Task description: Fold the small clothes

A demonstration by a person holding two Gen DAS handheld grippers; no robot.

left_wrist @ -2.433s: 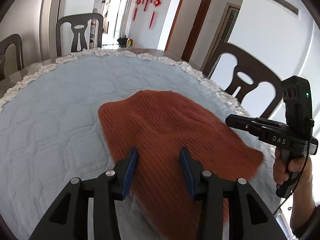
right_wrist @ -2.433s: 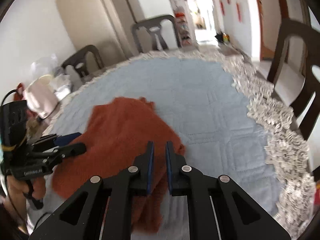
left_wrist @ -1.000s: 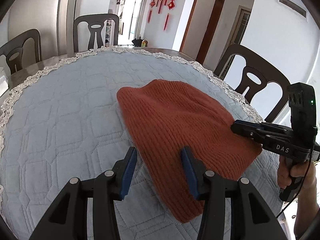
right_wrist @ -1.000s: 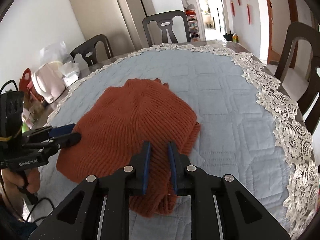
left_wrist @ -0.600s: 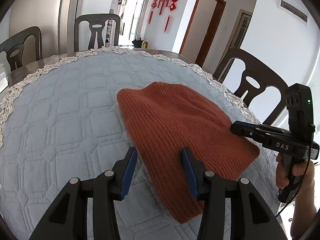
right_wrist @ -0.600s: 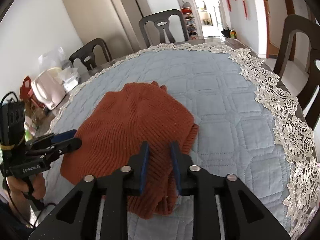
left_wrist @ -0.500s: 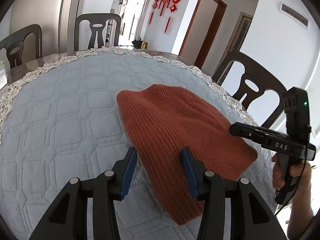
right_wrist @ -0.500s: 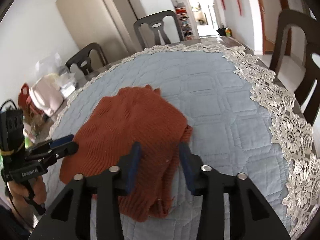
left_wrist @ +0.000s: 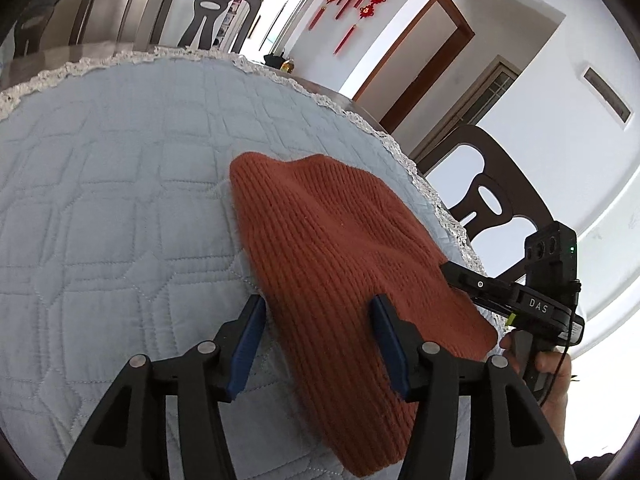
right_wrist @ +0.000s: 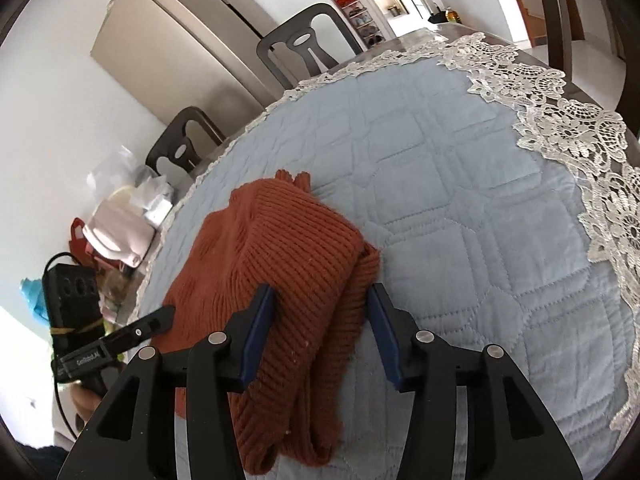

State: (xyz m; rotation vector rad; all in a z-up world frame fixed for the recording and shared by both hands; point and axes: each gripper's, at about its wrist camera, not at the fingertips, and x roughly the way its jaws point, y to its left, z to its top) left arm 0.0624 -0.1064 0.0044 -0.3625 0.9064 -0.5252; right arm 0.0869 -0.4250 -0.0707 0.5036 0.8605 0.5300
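Note:
A rust-orange knit garment [left_wrist: 336, 256] lies folded on the quilted blue tablecloth [left_wrist: 100, 184]. My left gripper [left_wrist: 318, 304] is open, its jaws standing over the garment's near left edge. My right gripper [right_wrist: 320, 294] is open over the garment [right_wrist: 280, 264] at its doubled right edge, where folded layers stack. Each gripper shows in the other's view: the right one [left_wrist: 448, 270] at the garment's right side, the left one [right_wrist: 168, 314] at its left side. Neither holds the cloth.
The blue tablecloth [right_wrist: 460, 184] has a white lace border [right_wrist: 580, 128]. Dark chairs [left_wrist: 492, 196] stand around the table. A pink appliance and bags [right_wrist: 116, 232] sit past the left edge. A fridge [right_wrist: 180, 48] stands behind.
My right gripper has opened from shut and let the garment's folded edge drop onto the pile. My left gripper stayed open and tilted while moving closer to the cloth.

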